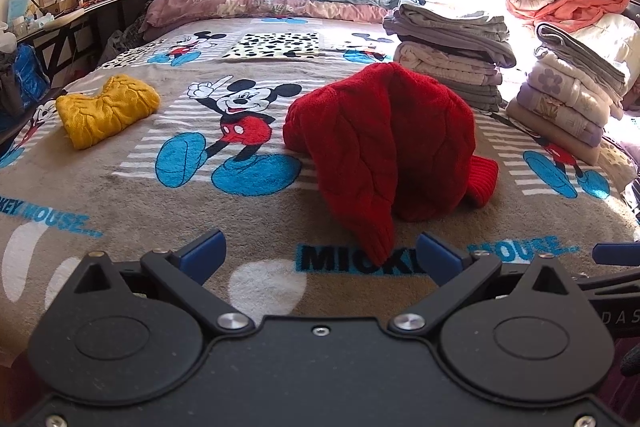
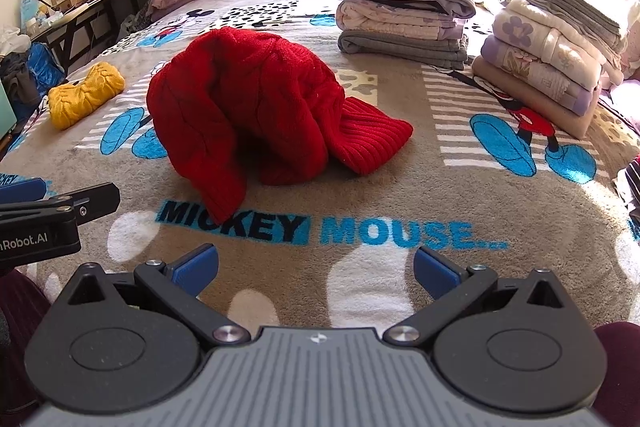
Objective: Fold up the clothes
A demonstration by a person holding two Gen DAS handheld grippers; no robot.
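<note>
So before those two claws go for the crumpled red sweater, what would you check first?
1. Left gripper jaws wide open, nothing between them: ok.
2. Right gripper jaws wide open, empty: ok.
3. Red sweater lying flat for folding: not ok, it sits in a heap.
4. Bare Mickey Mouse blanket beside the sweater to spread it: ok.
5. Folded yellow sweater apart from the red one: ok.
6. Sweater's collar and hem located: cannot tell.

Left gripper (image 1: 320,257), right gripper (image 2: 316,269): jaws wide (nothing between).

Red cable-knit sweater (image 1: 380,143), yellow knit (image 1: 106,109), Mickey-print blanket (image 1: 240,211)
</note>
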